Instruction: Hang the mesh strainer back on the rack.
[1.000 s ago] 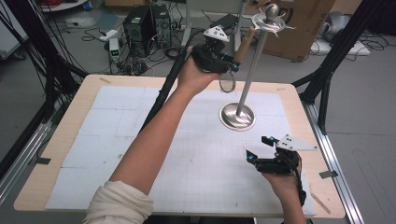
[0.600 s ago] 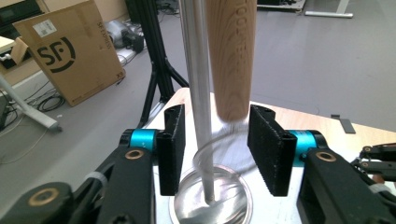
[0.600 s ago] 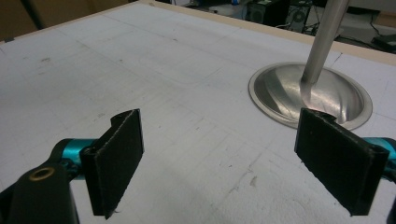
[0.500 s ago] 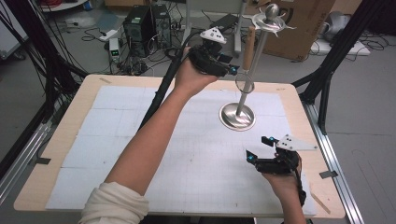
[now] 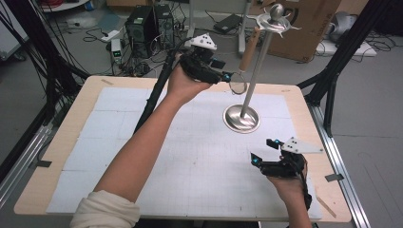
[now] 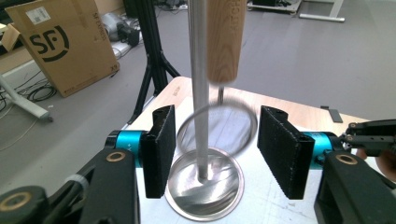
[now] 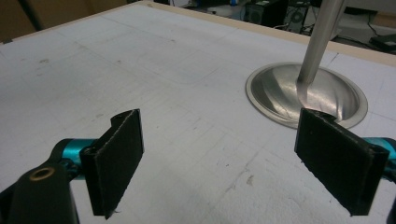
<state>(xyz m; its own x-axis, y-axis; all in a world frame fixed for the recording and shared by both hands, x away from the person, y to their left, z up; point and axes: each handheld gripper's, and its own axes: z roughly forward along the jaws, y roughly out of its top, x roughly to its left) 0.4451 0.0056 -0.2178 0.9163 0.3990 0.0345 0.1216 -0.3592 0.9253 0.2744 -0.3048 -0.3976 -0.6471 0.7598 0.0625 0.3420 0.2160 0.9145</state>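
Released from the left tongs (image 5: 227, 76), whose jaws have just been opened, the strainer (image 6: 226, 42) is left hanging on the stand (image 5: 252, 76), while the right tongs (image 5: 264, 153) are kept spread above the counter (image 5: 71, 142)

In the left gripper view the strainer's wooden handle (image 6: 225, 39) and the stand's pole (image 6: 198, 70) ran off the top edge, its ring (image 6: 217, 128) blurred. The person's sleeve (image 5: 104, 211) was cut by the high view's bottom edge.

I read black "SF" logo lettering on brown cardboard box (image 6: 65, 44), faint engraved letters on hanging light wooden handle (image 6: 226, 37), illegible.
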